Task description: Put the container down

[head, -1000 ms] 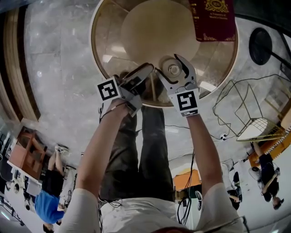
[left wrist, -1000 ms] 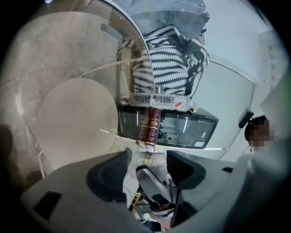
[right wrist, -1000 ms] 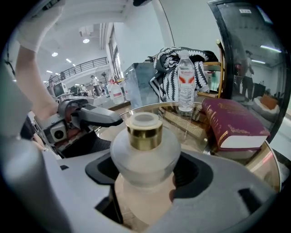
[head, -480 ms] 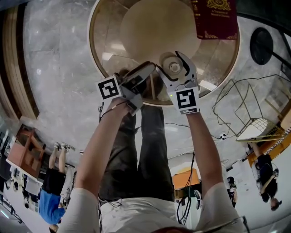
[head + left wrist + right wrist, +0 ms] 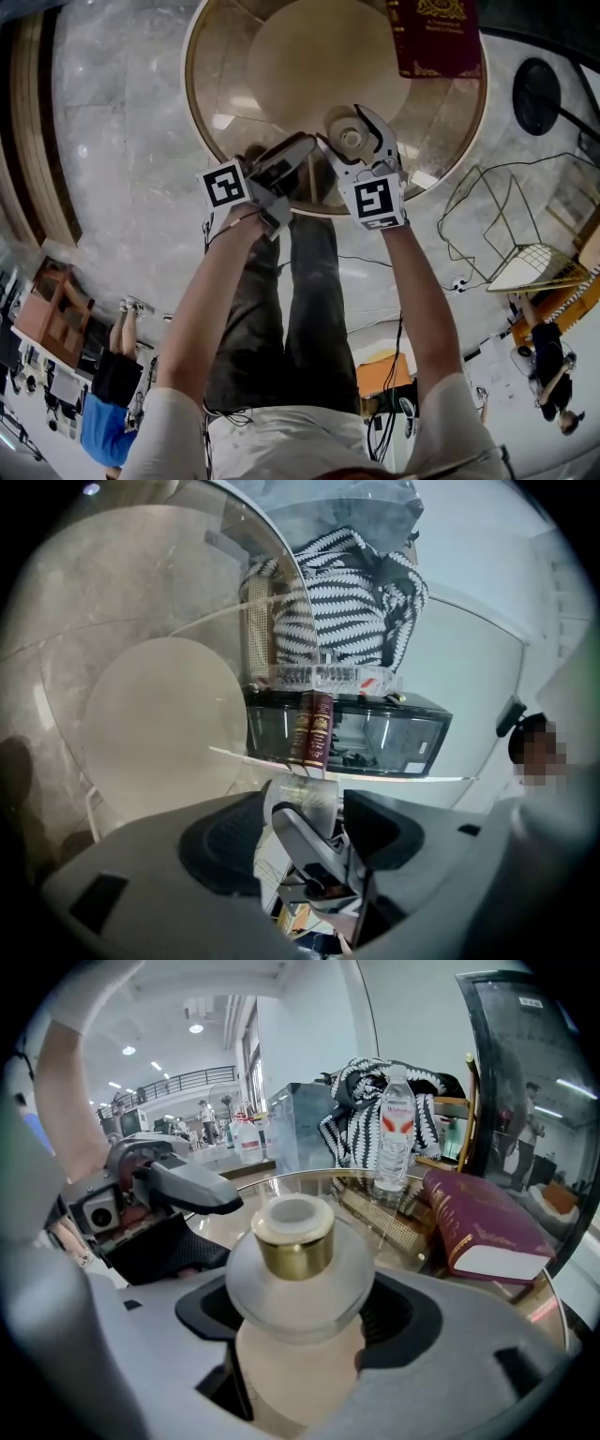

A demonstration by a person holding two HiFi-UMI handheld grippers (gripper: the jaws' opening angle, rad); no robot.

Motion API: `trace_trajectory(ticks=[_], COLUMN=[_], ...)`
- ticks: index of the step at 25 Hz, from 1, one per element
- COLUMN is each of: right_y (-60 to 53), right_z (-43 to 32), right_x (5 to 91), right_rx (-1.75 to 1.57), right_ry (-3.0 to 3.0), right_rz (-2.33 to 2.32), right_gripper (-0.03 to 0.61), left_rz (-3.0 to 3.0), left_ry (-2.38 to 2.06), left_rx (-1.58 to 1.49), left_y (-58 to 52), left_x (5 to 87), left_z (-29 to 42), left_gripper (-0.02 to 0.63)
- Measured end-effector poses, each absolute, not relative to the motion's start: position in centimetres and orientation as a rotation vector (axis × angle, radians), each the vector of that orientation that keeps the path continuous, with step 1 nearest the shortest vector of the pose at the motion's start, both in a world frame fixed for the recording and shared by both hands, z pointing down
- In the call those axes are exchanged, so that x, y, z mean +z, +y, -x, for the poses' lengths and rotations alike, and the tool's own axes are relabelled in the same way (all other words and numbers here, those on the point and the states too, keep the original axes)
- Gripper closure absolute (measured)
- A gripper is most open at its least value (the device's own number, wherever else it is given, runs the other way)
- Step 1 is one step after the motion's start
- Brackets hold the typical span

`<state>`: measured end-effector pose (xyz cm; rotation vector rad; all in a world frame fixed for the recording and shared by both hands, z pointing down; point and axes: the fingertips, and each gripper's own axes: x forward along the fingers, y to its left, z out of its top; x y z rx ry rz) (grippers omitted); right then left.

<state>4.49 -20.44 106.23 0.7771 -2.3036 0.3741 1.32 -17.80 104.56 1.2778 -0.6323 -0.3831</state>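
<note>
The container [image 5: 346,136], a frosted bottle with a gold collar and white neck [image 5: 293,1241], sits between the jaws of my right gripper [image 5: 356,127], which is shut on its body [image 5: 295,1312]. It hangs over the near edge of the round glass table [image 5: 202,103]; whether it touches the glass I cannot tell. My left gripper [image 5: 286,157] is just to its left at the table's rim, jaws apart and holding nothing [image 5: 305,834]. Through that gap the frosted container [image 5: 305,801] shows.
A dark red book [image 5: 436,37] lies at the table's far right [image 5: 487,1222]. A water bottle [image 5: 396,1129] and a black-and-white striped cloth [image 5: 361,1091] stand behind it. A wire frame [image 5: 506,234] stands on the floor at right. The person's legs are under the near rim.
My right gripper has carried the container slightly left and farther over the table. The left gripper has stayed in place.
</note>
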Motion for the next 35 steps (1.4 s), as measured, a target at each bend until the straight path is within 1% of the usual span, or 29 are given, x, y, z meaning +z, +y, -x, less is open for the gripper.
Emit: trace_trajectory(ticks=[4, 7, 14, 15, 17, 18, 19, 22, 24, 26, 32, 33, 35], right_y=[-20.4, -20.4, -19.1, -18.7, -17.9, -17.5, -17.2, -16.0, -15.0, -14.3, -13.1, -12.7, -11.9], right_z=[-4.6, -4.9, -6.7, -6.9, -7.5, -7.8, -8.2, -9.4, -10.2, -10.9, -12.1, -12.2, -12.3], right_x=[106.3, 106.2, 103.0, 102.1, 100.1, 99.0, 97.9, 93.9, 90.9, 87.7, 75.9, 74.0, 70.4], right_rx=[0.392, 0.414, 0.422, 0.428, 0.443, 0.453, 0.466, 0.52, 0.559, 0.585, 0.598, 0.595, 0.581], right_ry=[-2.306, -2.306, -2.299, -2.3, -2.302, -2.303, -2.303, -2.302, -2.301, -2.309, -2.378, -2.391, -2.411], right_rz=[-0.779, -0.794, -0.819, -0.825, -0.838, -0.844, -0.853, -0.889, -0.915, -0.939, -0.995, -0.996, -0.993], right_gripper=[0.231, 0.193, 0.2, 0.209, 0.243, 0.247, 0.254, 0.305, 0.372, 0.409, 0.513, 0.525, 0.529], left_rz=[-1.292, -1.29, -1.351, -1.39, -1.475, -1.502, -1.52, -1.567, -1.611, -1.667, -1.851, -1.88, -1.928], left_ry=[-0.635, -0.638, -0.621, -0.623, -0.632, -0.629, -0.623, -0.601, -0.588, -0.576, -0.593, -0.6, -0.616], left_rx=[-0.388, -0.39, -0.331, -0.302, -0.251, -0.237, -0.231, -0.24, -0.211, -0.176, -0.073, -0.056, -0.032], left_y=[-17.4, -16.8, -14.8, -14.6, -14.7, -14.7, -14.7, -14.3, -13.8, -13.6, -12.4, -11.9, -11.0], left_x=[104.1, 103.8, 101.6, 100.8, 98.9, 97.7, 96.4, 92.5, 89.5, 86.0, 74.4, 72.4, 68.7], left_z=[-1.5, -1.6, -2.7, -2.9, -3.2, -3.5, -3.9, -4.9, -5.6, -6.4, -7.9, -8.1, -8.2], left_gripper=[0.347, 0.347, 0.35, 0.358, 0.395, 0.408, 0.416, 0.44, 0.479, 0.507, 0.545, 0.548, 0.551])
